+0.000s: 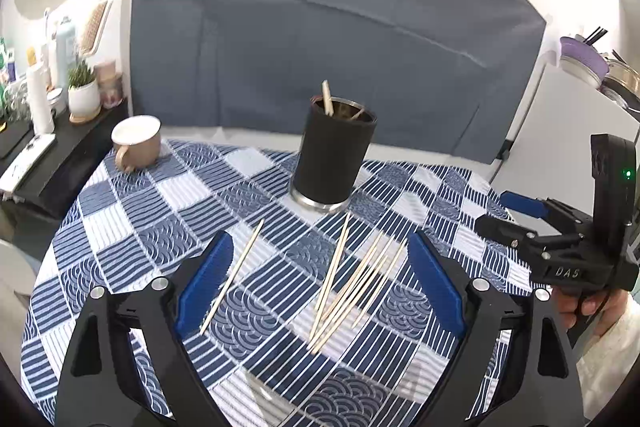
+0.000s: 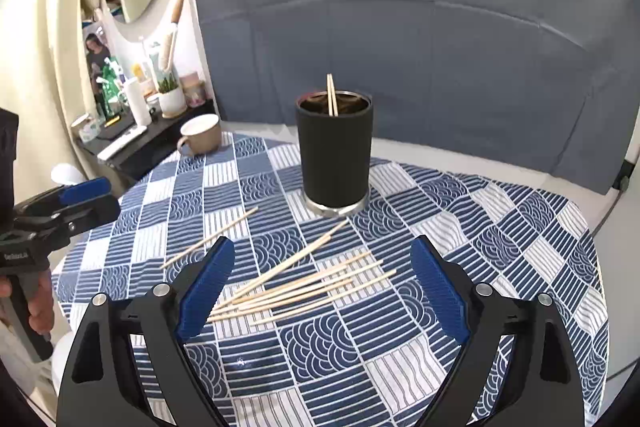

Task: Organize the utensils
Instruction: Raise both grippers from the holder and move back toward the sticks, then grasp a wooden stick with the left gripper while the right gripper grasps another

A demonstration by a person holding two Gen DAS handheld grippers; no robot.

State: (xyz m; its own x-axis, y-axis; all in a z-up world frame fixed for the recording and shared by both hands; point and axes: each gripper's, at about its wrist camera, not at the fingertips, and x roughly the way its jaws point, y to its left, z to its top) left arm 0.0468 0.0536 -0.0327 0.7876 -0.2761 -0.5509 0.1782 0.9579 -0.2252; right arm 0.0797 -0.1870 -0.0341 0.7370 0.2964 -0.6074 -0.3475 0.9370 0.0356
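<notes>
A black cylindrical holder (image 1: 332, 155) (image 2: 335, 151) stands upright on the blue patterned tablecloth (image 1: 140, 227) (image 2: 500, 227) with two wooden chopsticks (image 1: 328, 99) (image 2: 331, 95) in it. Several loose chopsticks (image 1: 352, 283) (image 2: 304, 291) lie in a heap in front of it, and one single chopstick (image 1: 234, 273) (image 2: 210, 237) lies apart to the left. My left gripper (image 1: 320, 283) is open above the heap and empty. My right gripper (image 2: 322, 287) is open above the heap and empty. Each gripper shows at the edge of the other's view, the right one (image 1: 516, 213) and the left one (image 2: 86, 197).
A beige mug (image 1: 136, 143) (image 2: 200, 135) stands at the table's far left corner. A dark side shelf (image 1: 56, 155) (image 2: 120, 139) with bottles and a potted plant is to the left. A grey-blue padded headboard (image 1: 320, 27) rises behind the table.
</notes>
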